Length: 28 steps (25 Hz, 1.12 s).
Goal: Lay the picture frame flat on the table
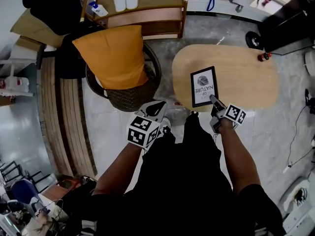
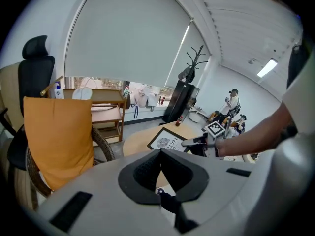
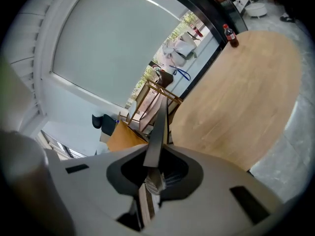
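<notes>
A black picture frame (image 1: pixel 204 86) with a white print is on the near left part of the oval wooden table (image 1: pixel 246 73). My right gripper (image 1: pixel 214 101) is shut on the frame's near right corner. In the right gripper view the frame's edge (image 3: pixel 160 122) rises edge-on from between the jaws. The left gripper view shows the frame (image 2: pixel 165 141) lying low over the table, with the right gripper (image 2: pixel 189 142) at its edge. I cannot tell whether its back rests fully on the wood. My left gripper (image 1: pixel 156 107) hangs beside the table near my body, shut on nothing.
A small red bottle (image 1: pixel 264 57) stands at the table's far right edge. A wicker chair with an orange cushion (image 1: pixel 115 58) sits left of the table, a wooden shelf (image 1: pixel 142 9) behind it. A black cabinet (image 1: pixel 290 18) is far right. People stand in the background (image 2: pixel 231 104).
</notes>
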{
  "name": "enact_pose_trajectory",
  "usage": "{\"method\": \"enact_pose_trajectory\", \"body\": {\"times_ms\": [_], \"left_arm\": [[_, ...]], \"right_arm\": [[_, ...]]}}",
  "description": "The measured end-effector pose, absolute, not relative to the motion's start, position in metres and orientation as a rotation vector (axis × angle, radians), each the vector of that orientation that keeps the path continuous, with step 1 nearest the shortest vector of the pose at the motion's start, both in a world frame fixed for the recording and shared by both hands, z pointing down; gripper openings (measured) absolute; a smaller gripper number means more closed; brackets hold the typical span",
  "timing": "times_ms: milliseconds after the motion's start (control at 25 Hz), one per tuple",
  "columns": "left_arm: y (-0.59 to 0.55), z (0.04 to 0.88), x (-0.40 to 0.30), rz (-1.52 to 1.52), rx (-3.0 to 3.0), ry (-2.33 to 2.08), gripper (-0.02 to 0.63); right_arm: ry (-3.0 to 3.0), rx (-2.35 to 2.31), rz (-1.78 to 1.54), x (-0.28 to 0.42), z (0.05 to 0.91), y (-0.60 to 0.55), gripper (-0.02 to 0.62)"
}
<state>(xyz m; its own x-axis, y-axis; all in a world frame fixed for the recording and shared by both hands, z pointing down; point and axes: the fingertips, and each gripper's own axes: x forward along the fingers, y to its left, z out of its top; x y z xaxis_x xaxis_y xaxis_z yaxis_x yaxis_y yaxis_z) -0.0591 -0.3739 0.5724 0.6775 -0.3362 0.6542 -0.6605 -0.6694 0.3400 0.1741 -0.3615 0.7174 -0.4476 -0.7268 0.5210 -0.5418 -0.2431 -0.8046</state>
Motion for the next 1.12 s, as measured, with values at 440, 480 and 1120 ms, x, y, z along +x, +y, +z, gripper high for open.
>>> {"method": "enact_pose_trajectory", "body": {"times_ms": [440, 480, 1120], "left_arm": [[-0.425, 0.636, -0.027, 0.834, 2.13, -0.891, 0.005], [-0.428, 0.642, -0.026, 0.842, 2.117, -0.896, 0.005], [-0.422, 0.694, -0.034, 0.877, 1.961, -0.935, 0.005]], "right_arm": [[1.733, -1.459, -1.88, 0.204, 0.882, -0.499, 0.035], [1.738, -1.456, -1.89, 0.204, 0.895, -0.505, 0.035], [2.468, -1.57, -2.212, 0.181, 1.018, -0.473, 0.273]]}}
